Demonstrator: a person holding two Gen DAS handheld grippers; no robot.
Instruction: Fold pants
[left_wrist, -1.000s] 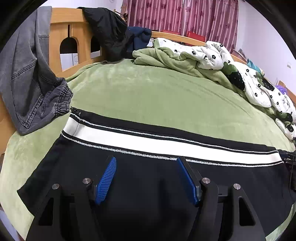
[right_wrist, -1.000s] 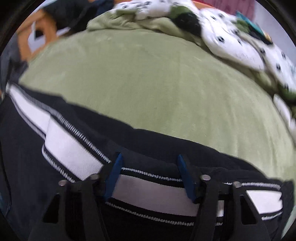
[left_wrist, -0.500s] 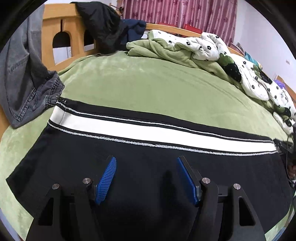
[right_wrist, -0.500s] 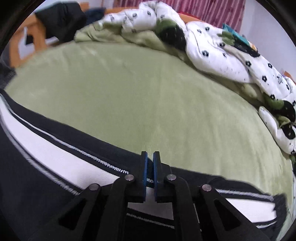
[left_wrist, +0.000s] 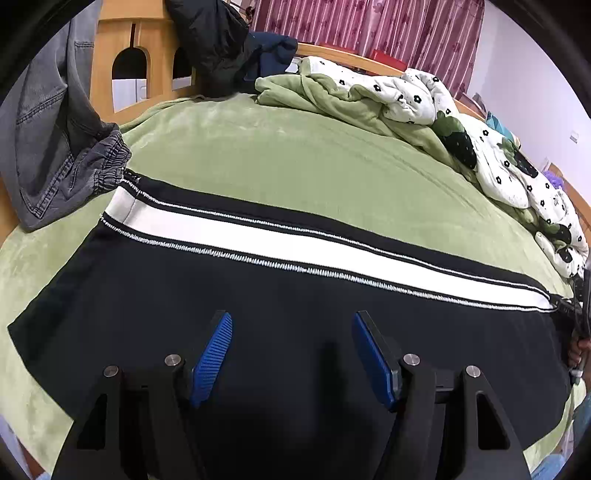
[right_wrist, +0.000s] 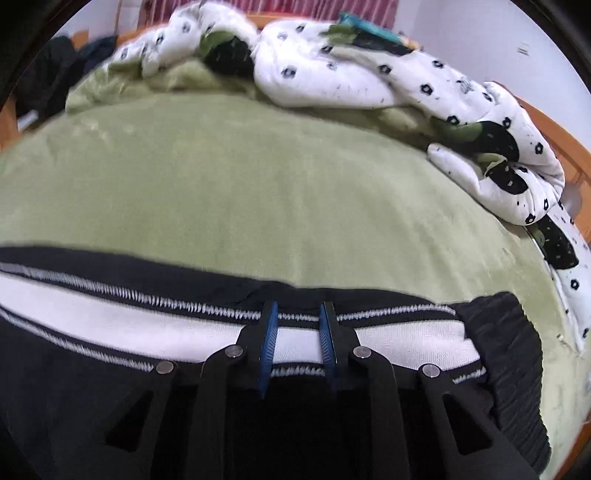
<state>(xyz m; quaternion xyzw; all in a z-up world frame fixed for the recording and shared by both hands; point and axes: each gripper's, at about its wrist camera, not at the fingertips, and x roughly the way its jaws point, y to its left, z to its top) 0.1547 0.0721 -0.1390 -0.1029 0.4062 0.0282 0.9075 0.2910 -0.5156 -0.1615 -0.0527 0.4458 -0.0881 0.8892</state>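
Black pants (left_wrist: 288, 295) with a white side stripe (left_wrist: 295, 247), lying flat across the green bed (left_wrist: 295, 162); right gripper (right_wrist: 297, 314), clamped shut half a second ago, now with jaws partly parted over the stripe near the waistband (right_wrist: 495, 332), gripping nothing; left gripper (left_wrist: 291, 325) unchanged, wide open and empty above the black fabric.

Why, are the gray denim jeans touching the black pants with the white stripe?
Touching. In the left wrist view, the elastic cuff of the gray denim jeans lies right against the far corner of the black pants with the white stripe, with no green bedcover showing between them.
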